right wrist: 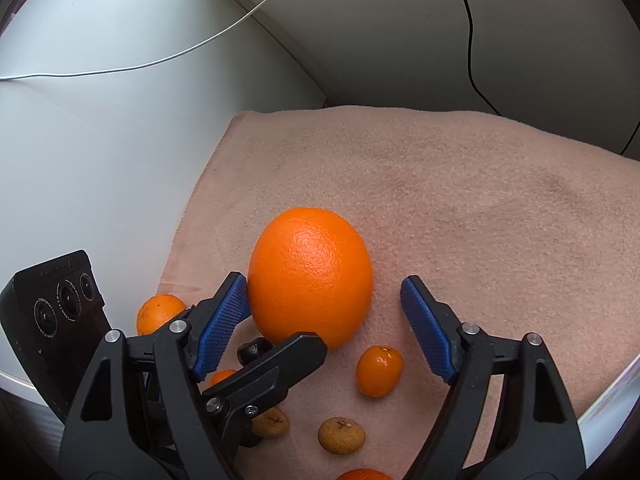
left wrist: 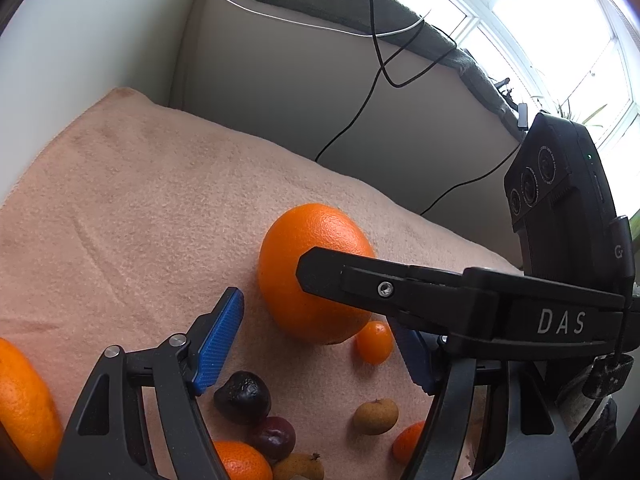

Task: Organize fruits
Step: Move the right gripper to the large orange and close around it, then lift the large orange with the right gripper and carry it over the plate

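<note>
1. Large orange (right wrist: 310,276) sits on a pink towel (right wrist: 480,208), dead centre of the right wrist view; slightly egg-shaped, long axis running roughly 12 to 6 o'clock, tilted a little toward 1.
2. Right gripper (right wrist: 324,312): jaws released, straddling the orange. Left blue pad (right wrist: 224,320) looks to be just at the peel at 9 o'clock, can't tell if touching; right pad (right wrist: 428,328) stands clear at 3 o'clock.
3. Left gripper (left wrist: 320,340): jaws released, nothing pinched. Its left blue pad (left wrist: 218,340) sits apart from the orange (left wrist: 304,272) at about 8 o'clock; the other pad is mostly hidden behind the right gripper's black finger, which crosses in front of the orange.
4. Kumquat (right wrist: 379,370) lies at 5 o'clock of the orange, just beside it, long axis near 12 to 6.
5. Brown longan (right wrist: 341,435) at 6 o'clock, lower down.
6. Dark fruit (left wrist: 242,397) near the left pad's base, wrinkled.
7. Another orange (right wrist: 158,312) at 9 o'clock, by the towel edge.
</note>
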